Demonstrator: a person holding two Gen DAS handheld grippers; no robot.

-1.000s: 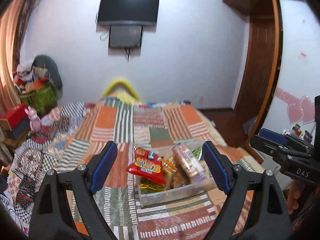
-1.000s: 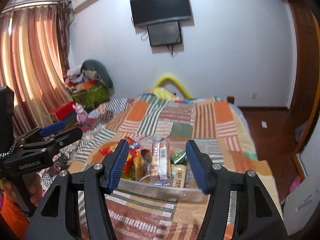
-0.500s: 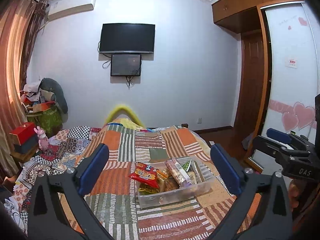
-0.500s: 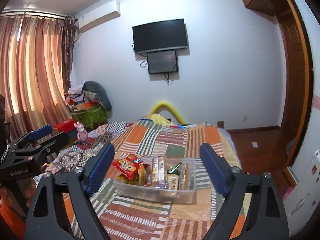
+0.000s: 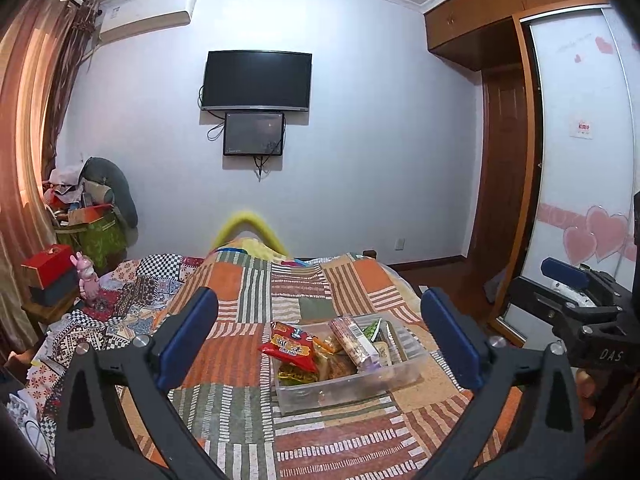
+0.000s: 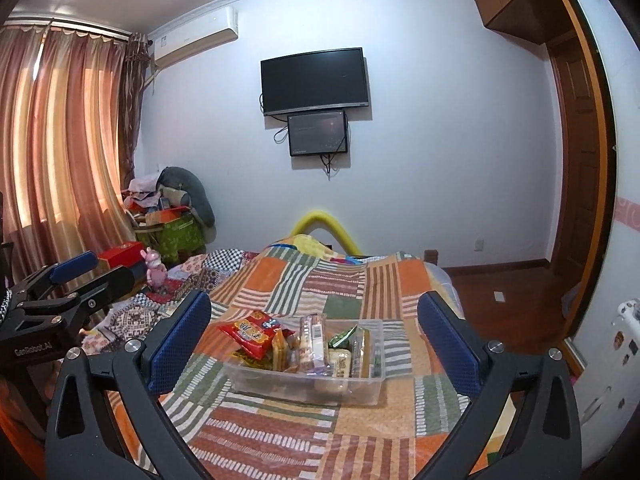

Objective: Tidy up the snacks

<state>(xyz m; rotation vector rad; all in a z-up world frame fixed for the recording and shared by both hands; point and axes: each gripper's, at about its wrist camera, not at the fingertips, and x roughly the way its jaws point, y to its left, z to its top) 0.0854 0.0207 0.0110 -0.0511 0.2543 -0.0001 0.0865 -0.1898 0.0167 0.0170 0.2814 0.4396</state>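
A clear plastic bin (image 5: 352, 386) (image 6: 304, 384) sits on the patchwork bedspread and holds several snack packs. A red chip bag (image 5: 290, 346) (image 6: 254, 330) leans over its left rim. A long cracker sleeve (image 5: 352, 340) (image 6: 314, 336) lies in the middle, with a green packet (image 6: 342, 336) to its right. My left gripper (image 5: 320, 344) is open and empty, held back from the bin. My right gripper (image 6: 314, 344) is open and empty too, also back from the bin. Each gripper shows at the edge of the other's view.
The bed's patchwork cover (image 5: 248, 304) spreads around the bin. A pink toy rabbit (image 5: 86, 276) and a red box (image 5: 50, 268) stand at the left. A wardrobe door (image 5: 576, 160) is at the right. A TV (image 5: 256, 80) hangs on the far wall.
Both grippers have pulled back and up from the bin, so the bin looks smaller and more of the room shows. Their jaws have widened. The snacks have not moved.
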